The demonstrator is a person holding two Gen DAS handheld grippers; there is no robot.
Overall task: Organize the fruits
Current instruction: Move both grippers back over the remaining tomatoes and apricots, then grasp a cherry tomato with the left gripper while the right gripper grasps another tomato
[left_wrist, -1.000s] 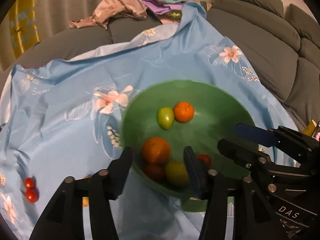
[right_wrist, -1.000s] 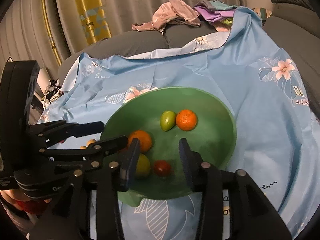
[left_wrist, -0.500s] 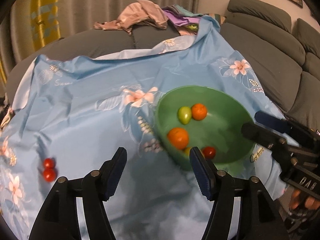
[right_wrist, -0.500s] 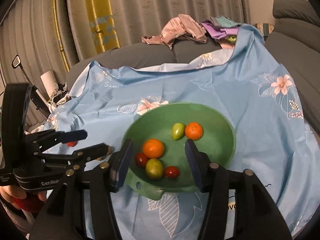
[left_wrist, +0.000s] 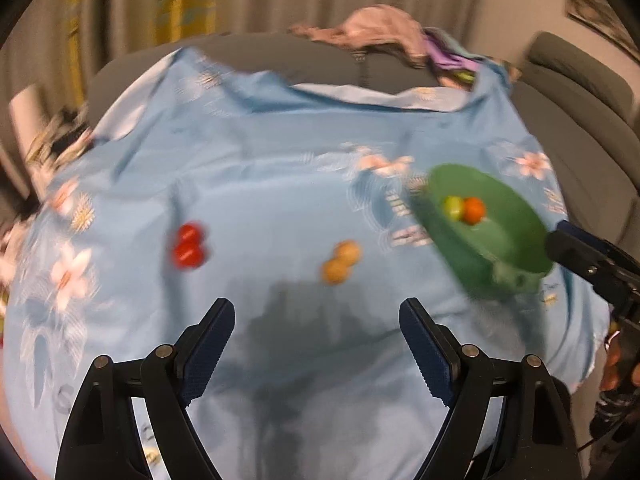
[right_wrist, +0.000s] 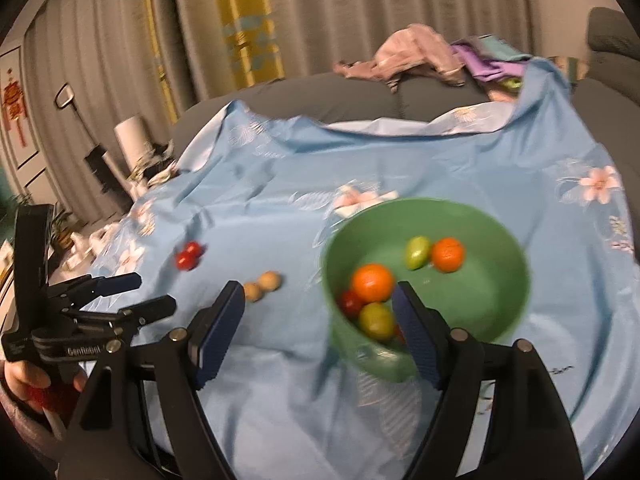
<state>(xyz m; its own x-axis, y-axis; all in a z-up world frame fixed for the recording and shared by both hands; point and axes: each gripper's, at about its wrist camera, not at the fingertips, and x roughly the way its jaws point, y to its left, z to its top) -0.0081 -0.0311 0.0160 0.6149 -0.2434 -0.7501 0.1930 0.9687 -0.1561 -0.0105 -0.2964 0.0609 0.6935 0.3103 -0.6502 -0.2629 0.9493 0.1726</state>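
Green bowl (left_wrist: 486, 220) has slid to the right edge of my left view, and my left gripper (left_wrist: 316, 344), jaws opening with nothing between them, now faces the two tan fruits (left_wrist: 341, 262) and red tomatoes (left_wrist: 188, 245) left on the blue cloth (left_wrist: 280, 168). From the right wrist, my right gripper (right_wrist: 318, 320) has backed off the bowl, jaws opening and empty, with the large orange (right_wrist: 372, 282) and other fruit inside, so the loose pairs come next.

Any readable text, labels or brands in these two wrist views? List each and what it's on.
"GenRobot": white lettering on the black body of the left claw, seen in the right wrist view; the first letters are soft.
Dark script on the light blue floral cloth, near its right edge beside the green plastic bowl: too blurred to read.
Pale script on the cloth's far fold: unreadable.
Red hanging ornament on the left wall: no legible characters.
Left wrist view: nothing readable.
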